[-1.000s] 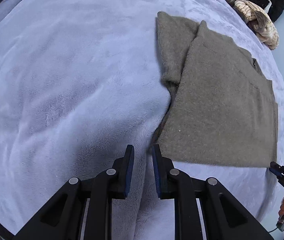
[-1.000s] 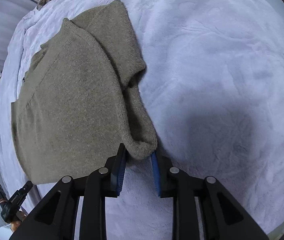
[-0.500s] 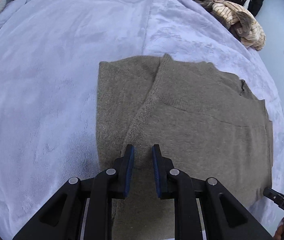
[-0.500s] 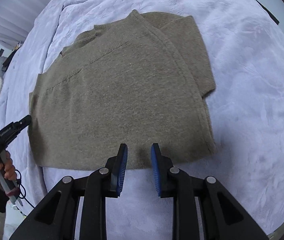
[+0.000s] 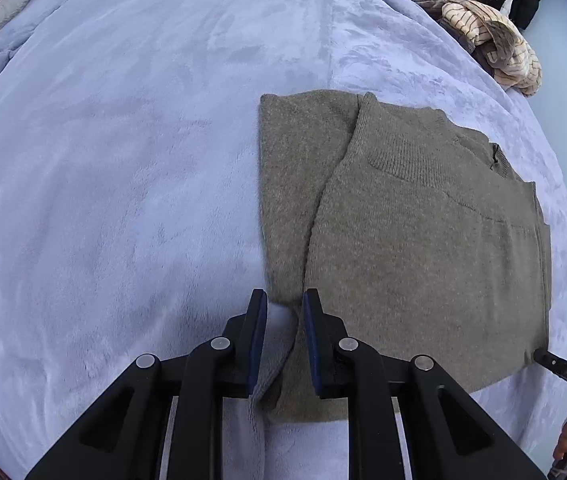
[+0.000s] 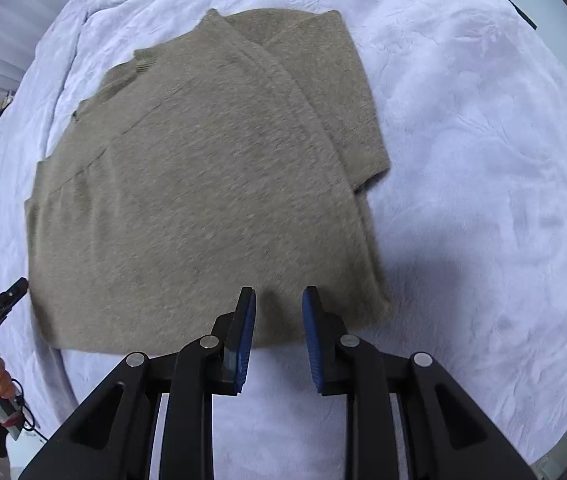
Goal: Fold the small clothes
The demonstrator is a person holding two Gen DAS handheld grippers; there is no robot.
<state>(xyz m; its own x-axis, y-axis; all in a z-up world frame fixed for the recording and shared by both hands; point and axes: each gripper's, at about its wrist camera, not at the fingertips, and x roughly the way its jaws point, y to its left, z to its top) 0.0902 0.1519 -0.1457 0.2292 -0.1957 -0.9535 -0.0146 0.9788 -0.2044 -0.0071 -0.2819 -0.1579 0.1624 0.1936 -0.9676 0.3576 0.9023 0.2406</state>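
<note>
blanket (image 5: 123, 160): lavender plush, carries everything
sweater (image 6: 203, 180): olive knit, mid-blanket, one sleeve folded in
left gripper (image 5: 282, 300): jaws spread, over hem corner
right gripper (image 6: 278, 300): jaws spread, over hem
step: likely grasp hem
next: pinch both corners, fold toward collar

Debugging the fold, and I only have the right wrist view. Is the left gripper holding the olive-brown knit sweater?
Observer: No. The left gripper is open, straddling the olive-brown knit sweater's near corner edge.
Operator: Anything else on the bed?
Observer: A pile of cream striped clothes at the far edge of the lavender fleece blanket.
Operator: Collar detail?
Observer: What looks like a short dark zipper.
</note>
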